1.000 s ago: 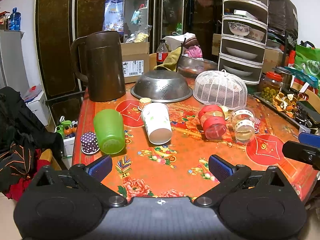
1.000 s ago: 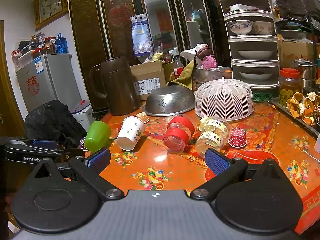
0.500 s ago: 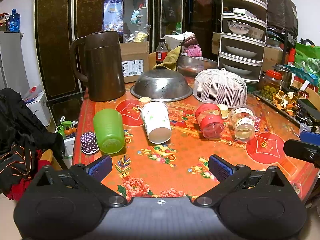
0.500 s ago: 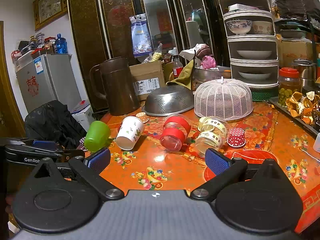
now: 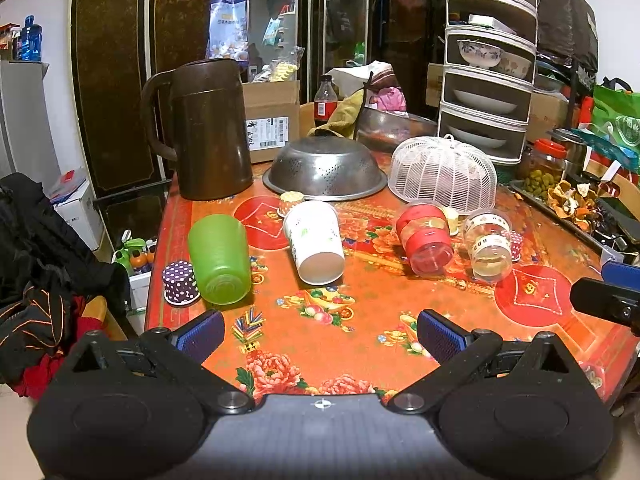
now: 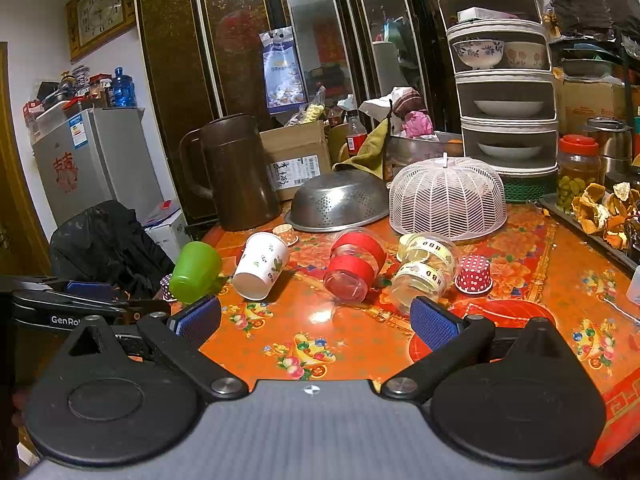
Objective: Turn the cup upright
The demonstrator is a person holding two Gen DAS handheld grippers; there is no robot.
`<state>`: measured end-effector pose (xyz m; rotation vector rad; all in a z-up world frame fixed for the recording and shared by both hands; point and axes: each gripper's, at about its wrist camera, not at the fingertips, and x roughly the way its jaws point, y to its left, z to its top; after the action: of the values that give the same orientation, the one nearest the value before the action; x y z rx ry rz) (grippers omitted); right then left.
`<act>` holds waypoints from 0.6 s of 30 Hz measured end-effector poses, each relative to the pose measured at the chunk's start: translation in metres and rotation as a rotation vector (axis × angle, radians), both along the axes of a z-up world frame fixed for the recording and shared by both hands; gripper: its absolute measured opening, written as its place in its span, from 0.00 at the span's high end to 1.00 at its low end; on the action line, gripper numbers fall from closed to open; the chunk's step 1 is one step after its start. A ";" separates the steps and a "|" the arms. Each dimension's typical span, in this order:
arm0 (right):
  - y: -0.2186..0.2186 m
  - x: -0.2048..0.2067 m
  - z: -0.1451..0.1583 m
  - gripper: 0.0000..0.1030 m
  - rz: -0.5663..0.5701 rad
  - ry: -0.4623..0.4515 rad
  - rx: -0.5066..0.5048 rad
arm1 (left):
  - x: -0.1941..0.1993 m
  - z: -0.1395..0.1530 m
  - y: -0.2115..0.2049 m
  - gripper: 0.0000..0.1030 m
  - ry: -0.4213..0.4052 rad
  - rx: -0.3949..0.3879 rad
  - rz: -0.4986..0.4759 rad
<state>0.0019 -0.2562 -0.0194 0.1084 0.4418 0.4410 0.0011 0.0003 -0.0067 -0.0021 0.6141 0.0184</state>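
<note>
Several cups lie on their sides on the orange flowered table [image 5: 352,344]: a green cup [image 5: 219,258], a white paper cup [image 5: 315,241], a red-banded clear cup [image 5: 425,238] and a clear cup with printed tape [image 5: 489,244]. The right wrist view shows the same green cup [image 6: 195,267], white cup [image 6: 261,265], red cup [image 6: 354,266] and clear cup [image 6: 426,270]. My left gripper [image 5: 320,330] is open and empty, short of the cups. My right gripper [image 6: 316,318] is open and empty, near the red cup.
A brown jug [image 5: 206,130], an upturned steel colander [image 5: 325,169] and a white mesh food cover [image 5: 444,174] stand behind the cups. Small dotted paper cases [image 5: 179,283] [image 6: 474,274] sit beside them. A tray of peels [image 5: 576,204] lies at the right edge.
The red-banded cup has rolled a little toward the table's front. Both grippers stay open and have hardly moved.
</note>
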 end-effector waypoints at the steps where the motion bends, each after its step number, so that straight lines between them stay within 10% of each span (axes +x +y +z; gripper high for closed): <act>1: 0.000 0.000 0.000 0.01 0.000 0.001 -0.001 | 0.000 0.000 0.000 0.00 0.001 0.000 0.000; 18: 0.001 0.000 -0.003 0.01 0.001 0.009 0.001 | 0.003 -0.003 0.000 0.00 0.011 0.004 0.004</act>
<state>0.0018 -0.2556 -0.0220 0.1109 0.4505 0.4414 0.0040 0.0002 -0.0094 0.0002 0.6251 0.0234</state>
